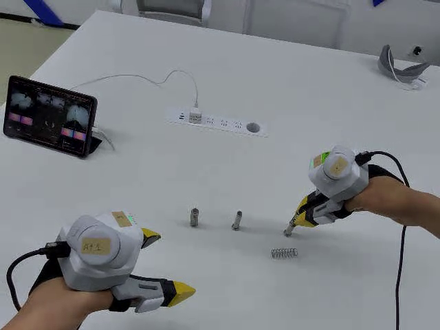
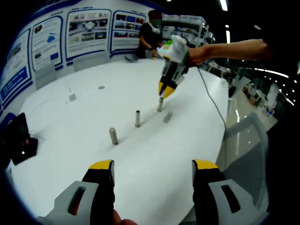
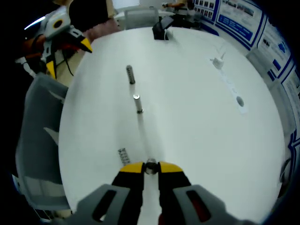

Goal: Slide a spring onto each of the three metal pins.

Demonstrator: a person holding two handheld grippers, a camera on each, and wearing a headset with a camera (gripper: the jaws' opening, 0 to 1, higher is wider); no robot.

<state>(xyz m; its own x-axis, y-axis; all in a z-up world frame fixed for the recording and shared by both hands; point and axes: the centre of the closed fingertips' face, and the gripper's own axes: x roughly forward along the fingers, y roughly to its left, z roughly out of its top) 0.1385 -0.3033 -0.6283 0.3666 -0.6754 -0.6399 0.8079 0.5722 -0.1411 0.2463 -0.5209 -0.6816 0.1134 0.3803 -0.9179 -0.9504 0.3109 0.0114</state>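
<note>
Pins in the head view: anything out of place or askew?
Nothing damaged. One spring lies loose on its side on the table, near the right pin, which the right hand-held gripper pinches. The middle pin stands bare; the left pin seems to wear a spring already.

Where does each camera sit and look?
Head view: on the person's head, looking down at the table; left gripper, right gripper and a forearm show.
Left gripper view: on the left gripper, looking past its open jaws along the pins at the right gripper.
Right gripper view: on the right gripper, shut on the end pin, facing the left gripper.
Both gripper views show the loose spring.
</note>
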